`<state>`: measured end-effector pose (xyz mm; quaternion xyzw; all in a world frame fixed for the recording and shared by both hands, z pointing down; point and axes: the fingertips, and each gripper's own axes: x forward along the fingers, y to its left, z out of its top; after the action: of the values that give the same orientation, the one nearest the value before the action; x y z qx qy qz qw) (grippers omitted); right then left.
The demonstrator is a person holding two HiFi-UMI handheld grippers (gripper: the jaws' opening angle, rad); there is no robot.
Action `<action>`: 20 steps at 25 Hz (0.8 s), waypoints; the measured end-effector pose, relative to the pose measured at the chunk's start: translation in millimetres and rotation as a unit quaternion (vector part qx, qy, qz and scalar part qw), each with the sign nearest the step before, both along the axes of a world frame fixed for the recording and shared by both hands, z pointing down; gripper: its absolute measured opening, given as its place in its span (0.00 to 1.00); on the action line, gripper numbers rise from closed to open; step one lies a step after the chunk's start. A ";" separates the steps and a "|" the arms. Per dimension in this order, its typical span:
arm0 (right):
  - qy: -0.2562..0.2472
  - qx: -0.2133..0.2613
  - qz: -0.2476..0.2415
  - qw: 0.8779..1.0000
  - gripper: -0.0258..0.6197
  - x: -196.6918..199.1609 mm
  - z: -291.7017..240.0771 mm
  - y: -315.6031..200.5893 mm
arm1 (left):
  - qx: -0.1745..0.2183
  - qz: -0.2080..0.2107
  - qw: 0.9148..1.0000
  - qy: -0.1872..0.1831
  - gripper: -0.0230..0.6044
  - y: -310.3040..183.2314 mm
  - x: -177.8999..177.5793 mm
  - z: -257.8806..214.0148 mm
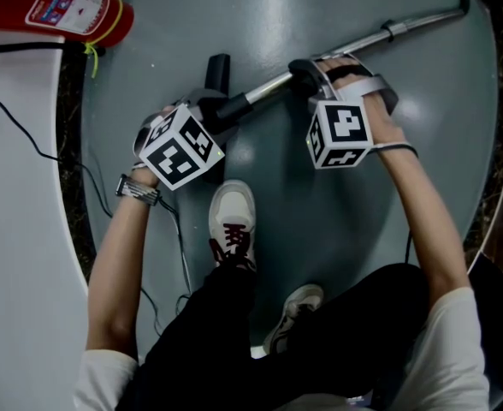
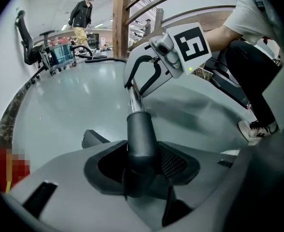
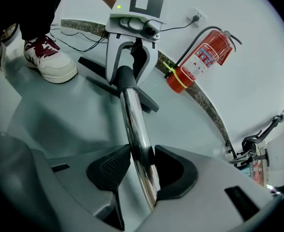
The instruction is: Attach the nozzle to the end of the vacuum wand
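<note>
A chrome vacuum wand (image 1: 363, 41) lies slanted across the grey floor, and its lower end meets a dark collar. The black nozzle (image 1: 219, 68) rests on the floor at that end. My left gripper (image 1: 207, 108) is shut on the nozzle's dark neck (image 2: 141, 134), which sits between its pads. My right gripper (image 1: 316, 77) is shut on the chrome tube (image 3: 136, 124) a little further up. In the left gripper view the right gripper (image 2: 144, 76) straddles the wand. The right gripper view shows the left gripper (image 3: 130, 64) over the black collar, with the flat nozzle head (image 3: 147, 102) behind it.
A red fire extinguisher (image 1: 63, 7) stands by the curved white wall (image 1: 12, 247), with a black cable (image 1: 29, 139) trailing along it. The person's white shoes (image 1: 233, 221) are planted just below the grippers. Far off are an office chair (image 2: 28, 42) and a walking person (image 2: 82, 16).
</note>
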<state>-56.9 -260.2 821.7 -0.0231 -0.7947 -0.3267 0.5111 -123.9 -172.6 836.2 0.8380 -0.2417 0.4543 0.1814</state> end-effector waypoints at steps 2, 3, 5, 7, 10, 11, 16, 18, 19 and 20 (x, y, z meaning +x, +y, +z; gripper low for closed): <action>-0.001 0.004 0.001 1.000 0.30 0.2 0.7 0.3 | 0.006 -0.006 1.000 0.004 0.35 -2.1 -1.0 -5.5; -0.002 0.006 0.002 1.000 0.30 0.1 0.8 0.4 | 0.007 -0.007 1.000 0.004 0.35 -3.0 -1.8 -7.8; -0.006 0.006 0.003 1.000 0.30 -0.3 0.2 0.4 | 0.006 -0.010 1.000 0.008 0.35 -3.8 -2.4 -9.7; -0.011 0.006 0.006 1.000 0.30 -0.4 -1.1 0.1 | 0.003 -0.020 1.000 0.019 0.35 -4.5 -2.2 -10.6; -0.018 0.011 0.010 1.000 0.30 -1.5 -4.4 -1.0 | -0.006 -0.053 0.997 0.048 0.35 -7.2 -2.1 -13.1; -0.020 0.014 0.010 1.000 0.30 -2.2 -5.4 -1.3 | -0.010 -0.060 0.997 0.052 0.35 -8.0 -2.1 -13.6; -0.021 0.025 0.011 0.999 0.30 -2.8 -6.1 -0.1 | -0.023 -0.070 0.996 0.048 0.35 -8.4 -1.3 -13.1; -0.018 0.025 0.008 0.999 0.30 -2.8 -5.0 0.5 | -0.018 -0.070 0.997 0.033 0.35 -7.8 -1.1 -12.5; -0.016 0.025 0.006 1.000 0.30 -2.9 -3.9 0.7 | -0.013 -0.068 0.997 0.022 0.35 -7.6 -1.0 -12.0; -0.012 0.025 0.003 1.000 0.30 -3.0 -2.2 1.1 | -0.007 -0.065 0.998 0.012 0.35 -7.5 -0.8 -11.7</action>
<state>-59.9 -259.1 819.5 -0.0040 -0.7923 -0.3456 0.5028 -124.7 -180.1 824.5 0.8246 -0.2900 0.4332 0.2197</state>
